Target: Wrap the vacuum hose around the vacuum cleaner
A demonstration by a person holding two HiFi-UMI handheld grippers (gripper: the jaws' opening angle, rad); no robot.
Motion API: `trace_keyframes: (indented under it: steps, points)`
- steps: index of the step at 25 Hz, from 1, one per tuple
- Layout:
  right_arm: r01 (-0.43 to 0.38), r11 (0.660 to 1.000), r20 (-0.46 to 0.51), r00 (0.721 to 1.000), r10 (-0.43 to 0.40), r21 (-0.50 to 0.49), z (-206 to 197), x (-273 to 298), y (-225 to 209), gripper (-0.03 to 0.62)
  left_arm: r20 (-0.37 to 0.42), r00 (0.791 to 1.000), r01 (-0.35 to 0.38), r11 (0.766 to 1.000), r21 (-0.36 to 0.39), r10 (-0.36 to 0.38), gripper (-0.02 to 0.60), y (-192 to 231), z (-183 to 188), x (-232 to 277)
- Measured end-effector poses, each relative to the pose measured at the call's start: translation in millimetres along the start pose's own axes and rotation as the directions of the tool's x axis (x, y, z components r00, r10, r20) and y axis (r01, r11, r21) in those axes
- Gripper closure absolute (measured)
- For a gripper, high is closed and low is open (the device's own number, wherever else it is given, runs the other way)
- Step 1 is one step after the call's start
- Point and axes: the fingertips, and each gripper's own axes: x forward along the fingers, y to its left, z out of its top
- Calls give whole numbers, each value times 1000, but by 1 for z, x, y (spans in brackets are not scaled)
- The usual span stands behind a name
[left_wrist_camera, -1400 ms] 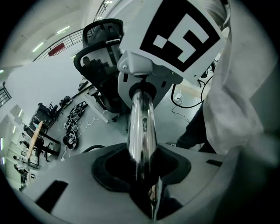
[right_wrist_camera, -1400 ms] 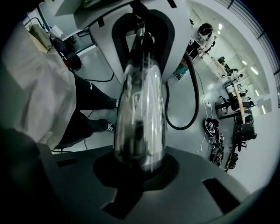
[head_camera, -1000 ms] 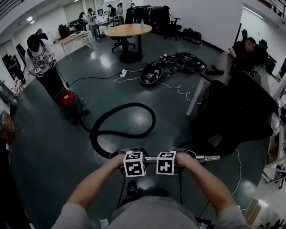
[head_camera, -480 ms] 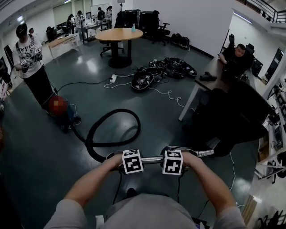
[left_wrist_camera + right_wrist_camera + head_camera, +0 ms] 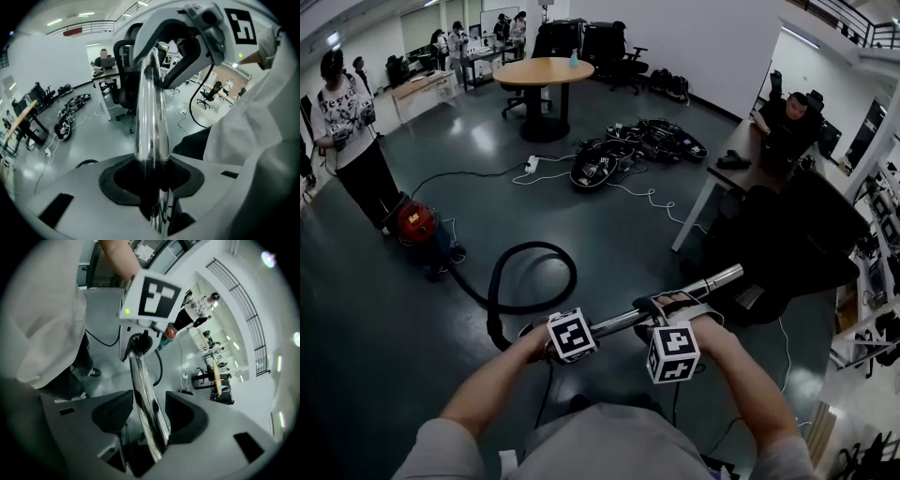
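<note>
The red vacuum cleaner [image 5: 417, 225] stands on the floor at the left, and its black hose [image 5: 530, 281] loops across the floor to a chrome wand tube [image 5: 708, 281]. My left gripper [image 5: 548, 347] is shut on that tube [image 5: 151, 117], which runs up out of its dark pads [image 5: 117, 180]. My right gripper [image 5: 661, 314] has just been opening. The tube [image 5: 145, 399] still lies between its jaws, with a gap beside the left pad [image 5: 110, 413]. In the right gripper view the left gripper's marker cube [image 5: 152, 296] shows further along the tube.
A person [image 5: 347, 122] stands right behind the vacuum. A round wooden table [image 5: 544, 70] is at the back, with bags and cables [image 5: 628, 150] on the floor before it. A desk with a seated person [image 5: 778, 122] and a black office chair [image 5: 806, 244] are at the right.
The chrome tube lay level across the picture and now slants up to the right. The right gripper's cube has shifted lower and nearer to me. The vacuum and hose loop now appear closer.
</note>
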Motion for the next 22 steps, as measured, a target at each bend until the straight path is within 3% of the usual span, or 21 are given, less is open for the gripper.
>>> trace_keyframes:
  steps: [3, 6, 9, 12, 14, 16, 20, 22]
  points:
    - [84, 995, 76, 993, -87, 47, 15, -15, -21, 396, 66, 997, 55, 987, -154, -45, 434, 11, -15, -3]
    - [128, 974, 158, 975, -158, 188, 27, -25, -43, 396, 154, 985, 112, 956, -272, -72, 434, 20, -23, -11]
    - [108, 926, 241, 949, -205, 363, 39, -25, -57, 396, 244, 968, 143, 923, -358, -55, 434, 30, -29, -20]
    - [72, 877, 274, 935, -225, 476, 46, -12, -67, 396, 323, 946, 169, 884, -436, -22, 434, 45, -33, -33]
    - [-5, 842, 336, 918, -210, 539, 54, -4, -72, 396, 363, 932, 182, 853, -489, 9, 434, 54, -34, -42]
    - [-118, 787, 429, 881, -199, 606, 62, 2, -76, 396, 392, 919, 190, 821, -538, 45, 434, 64, -34, -49]
    - [-350, 639, 577, 796, -182, 685, 76, 23, -91, 396, 419, 900, 179, 778, -602, 117, 434, 84, -45, -60]
    - [-471, 552, 651, 736, -183, 688, 84, 34, -101, 398, 427, 892, 169, 765, -622, 150, 434, 93, -50, -64]
